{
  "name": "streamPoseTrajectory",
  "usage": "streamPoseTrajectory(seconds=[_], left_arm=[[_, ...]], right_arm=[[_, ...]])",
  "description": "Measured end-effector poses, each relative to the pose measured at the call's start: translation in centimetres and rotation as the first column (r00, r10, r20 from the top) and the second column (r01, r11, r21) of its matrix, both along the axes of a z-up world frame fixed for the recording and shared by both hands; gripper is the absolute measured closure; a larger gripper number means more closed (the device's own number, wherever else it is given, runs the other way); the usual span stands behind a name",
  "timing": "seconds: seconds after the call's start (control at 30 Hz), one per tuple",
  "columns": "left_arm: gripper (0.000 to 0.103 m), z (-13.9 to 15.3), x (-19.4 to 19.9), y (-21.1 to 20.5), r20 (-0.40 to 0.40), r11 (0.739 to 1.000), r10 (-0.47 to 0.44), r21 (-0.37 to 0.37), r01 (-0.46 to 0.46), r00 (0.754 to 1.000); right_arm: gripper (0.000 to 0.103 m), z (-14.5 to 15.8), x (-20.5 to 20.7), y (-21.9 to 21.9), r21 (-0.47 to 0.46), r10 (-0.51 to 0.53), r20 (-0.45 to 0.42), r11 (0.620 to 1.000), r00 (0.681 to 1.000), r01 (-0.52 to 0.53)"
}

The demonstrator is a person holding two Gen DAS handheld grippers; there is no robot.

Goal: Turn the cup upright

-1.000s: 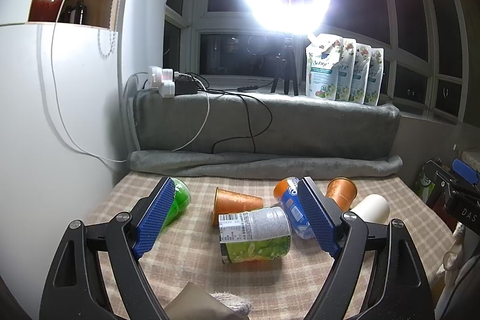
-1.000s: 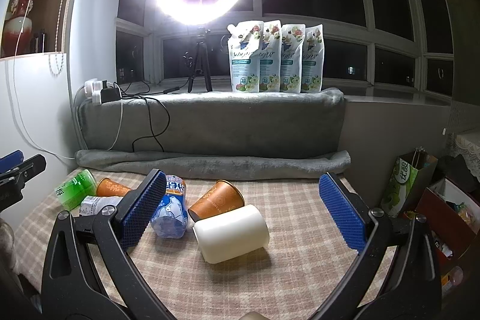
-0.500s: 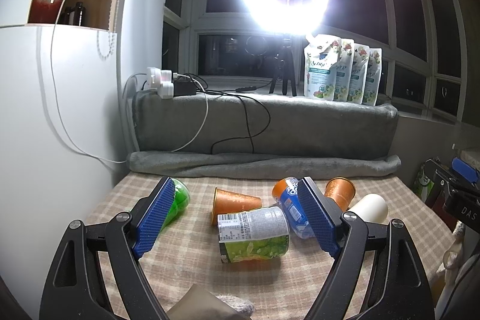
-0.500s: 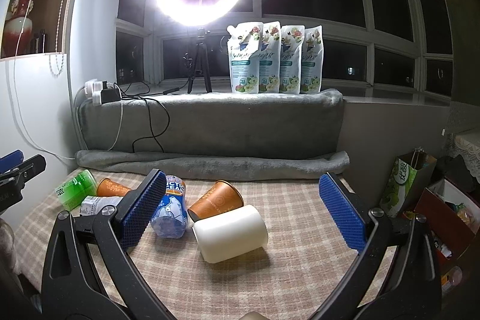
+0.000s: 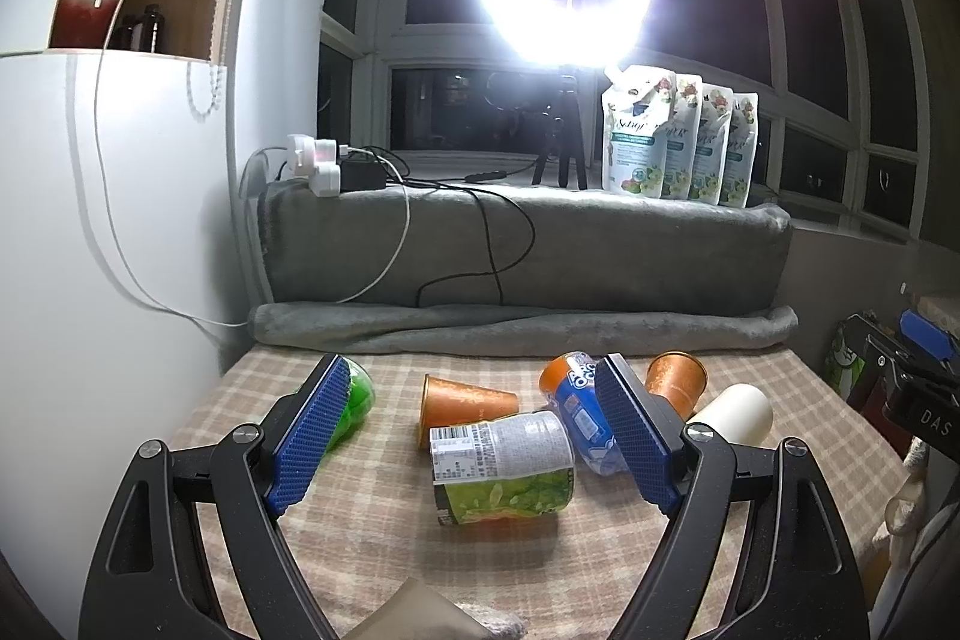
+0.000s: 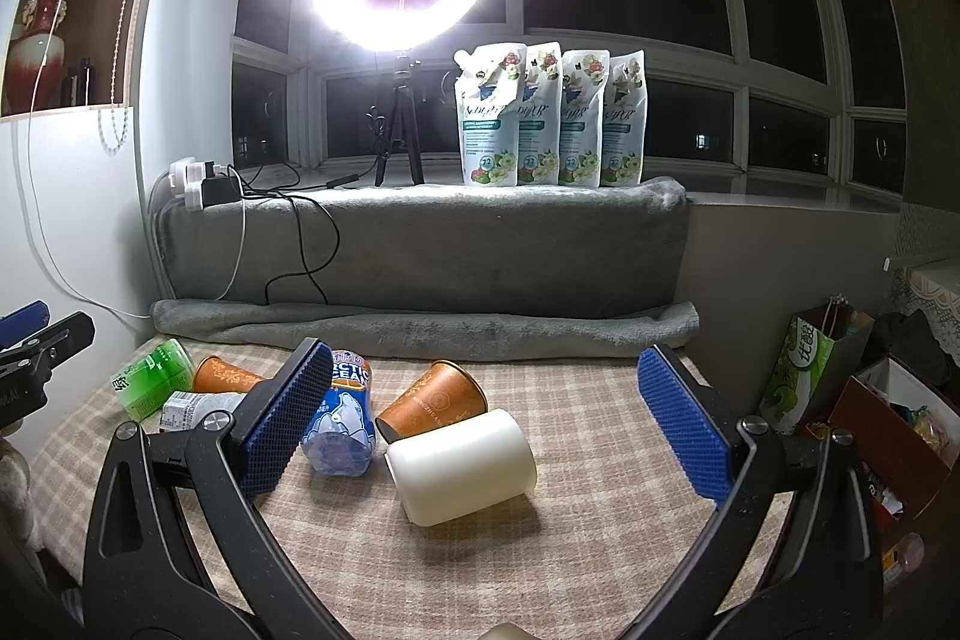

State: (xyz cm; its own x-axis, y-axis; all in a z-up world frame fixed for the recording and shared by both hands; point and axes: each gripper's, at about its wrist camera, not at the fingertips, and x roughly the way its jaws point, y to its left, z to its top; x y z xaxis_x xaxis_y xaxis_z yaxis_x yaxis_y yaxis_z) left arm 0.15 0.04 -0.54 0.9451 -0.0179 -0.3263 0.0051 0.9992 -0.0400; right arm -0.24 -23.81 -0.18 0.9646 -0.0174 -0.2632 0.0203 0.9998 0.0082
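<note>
Several cups and bottles lie on their sides on the checked tablecloth (image 6: 540, 568). A white cup (image 6: 461, 466) lies nearest my right gripper (image 6: 480, 436), which is open and empty above and short of it. An orange patterned cup (image 6: 432, 403) lies just behind the white cup. In the left wrist view my left gripper (image 5: 474, 442) is open and empty, hovering in front of a green-labelled cup (image 5: 503, 466) on its side. A second orange cup (image 5: 465, 400) lies behind it. The white cup also shows in the left wrist view (image 5: 735, 412).
A blue-labelled plastic bottle (image 6: 339, 418) and a green bottle (image 6: 153, 379) also lie on the table. A rolled grey blanket (image 6: 420, 328) lines the back edge. A white wall (image 5: 90, 280) stands left; bags and boxes (image 6: 840, 400) stand right.
</note>
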Motion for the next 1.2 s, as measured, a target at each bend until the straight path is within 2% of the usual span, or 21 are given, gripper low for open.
streamPoseTrajectory(seconds=[1.0, 1.2], left_arm=[[0.019, -0.6, 0.4, -0.3, -0.015, 0.999, -0.046, 0.029, 0.046, 0.999], [0.019, -1.1, 0.8, 0.0, -0.051, 0.997, -0.056, 0.052, 0.059, 0.997]], right_arm=[[0.0, -0.8, 0.1, 0.1, 0.005, 0.006, -0.014, 1.0, 1.0, -0.006], [0.0, -0.8, 0.6, 0.0, 0.012, 0.015, -0.035, 1.0, 0.999, -0.015]])
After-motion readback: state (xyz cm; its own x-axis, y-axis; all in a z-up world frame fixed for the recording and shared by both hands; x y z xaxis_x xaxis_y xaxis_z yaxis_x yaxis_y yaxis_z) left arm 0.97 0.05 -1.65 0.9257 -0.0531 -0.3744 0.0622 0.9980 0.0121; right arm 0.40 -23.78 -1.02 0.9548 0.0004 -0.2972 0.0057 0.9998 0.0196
